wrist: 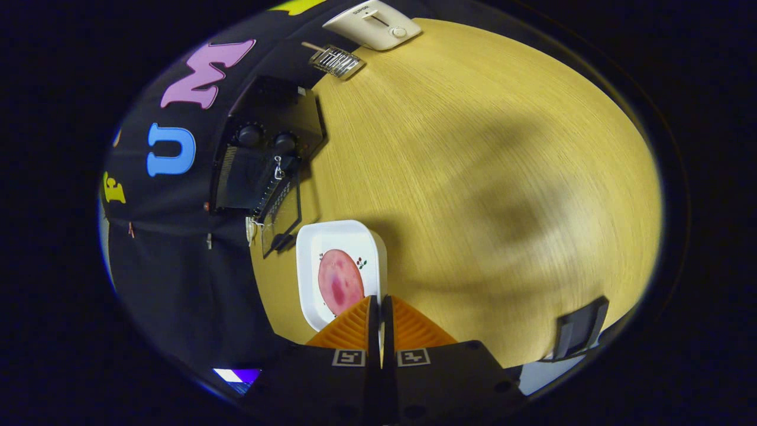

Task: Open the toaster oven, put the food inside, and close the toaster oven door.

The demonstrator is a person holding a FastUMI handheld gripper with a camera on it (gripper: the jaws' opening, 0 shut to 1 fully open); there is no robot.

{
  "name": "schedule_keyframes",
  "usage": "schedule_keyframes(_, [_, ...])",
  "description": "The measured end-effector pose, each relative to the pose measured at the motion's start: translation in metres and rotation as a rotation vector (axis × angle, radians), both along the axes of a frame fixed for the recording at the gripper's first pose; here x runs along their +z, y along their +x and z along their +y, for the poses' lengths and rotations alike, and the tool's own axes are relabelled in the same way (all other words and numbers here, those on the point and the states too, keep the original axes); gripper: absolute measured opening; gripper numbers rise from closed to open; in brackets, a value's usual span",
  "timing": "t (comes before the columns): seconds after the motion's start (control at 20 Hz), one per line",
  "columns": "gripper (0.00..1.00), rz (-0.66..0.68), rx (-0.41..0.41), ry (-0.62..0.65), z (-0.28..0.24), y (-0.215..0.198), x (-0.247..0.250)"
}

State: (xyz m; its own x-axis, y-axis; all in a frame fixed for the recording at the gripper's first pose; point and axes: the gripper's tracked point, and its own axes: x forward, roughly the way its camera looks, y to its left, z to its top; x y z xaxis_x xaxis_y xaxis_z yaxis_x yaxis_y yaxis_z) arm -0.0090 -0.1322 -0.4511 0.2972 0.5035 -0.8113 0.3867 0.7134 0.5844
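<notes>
While the gripper (380,307) points down toward the tabletop, we find its two fingers (355,328) brought together with only a thin slit between them and nothing held. Just ahead of the fingertips sits a white rounded-rectangular ceramic plate (307,278) with a small leaf-and-berry print, and on it lies the food, a flat oval slice of pink meat (339,281) with a darker red patch at its middle. We note that the fingertips overlap the near edge of the plate in this view; whether they touch it we cannot tell. The plate rests on a pale yellow wood-grain table (473,177).

Beyond the plate, and near it, stands the black boxy toaster oven (266,148), backed against the black cloth wall. Two round black knobs (266,139) show on its front panel, and its glass door (282,216) hangs open toward the plate. Further along the wall edge we record a small metal wire rack (336,60), and past that a cream-coloured plastic pop-up toaster (374,23) with a slider and a round dial. Well apart from these, a black bracket-like object (579,334) sits at the table's near edge.
</notes>
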Motion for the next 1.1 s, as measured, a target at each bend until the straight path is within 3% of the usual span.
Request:
schedule_keyframes(0.15, [0.05,-0.019,-0.107,0.07,0.031,-0.004,0.024])
schedule_keyframes(0.4, [0.05,-0.061,-0.21,0.13,0.1,0.007,0.048])
schedule_keyframes(0.8, [0.05,-0.06,-0.438,0.132,0.193,0.072,0.032])
schedule_keyframes(1.1, [0.05,-0.038,-0.692,0.06,0.221,0.133,0.002])
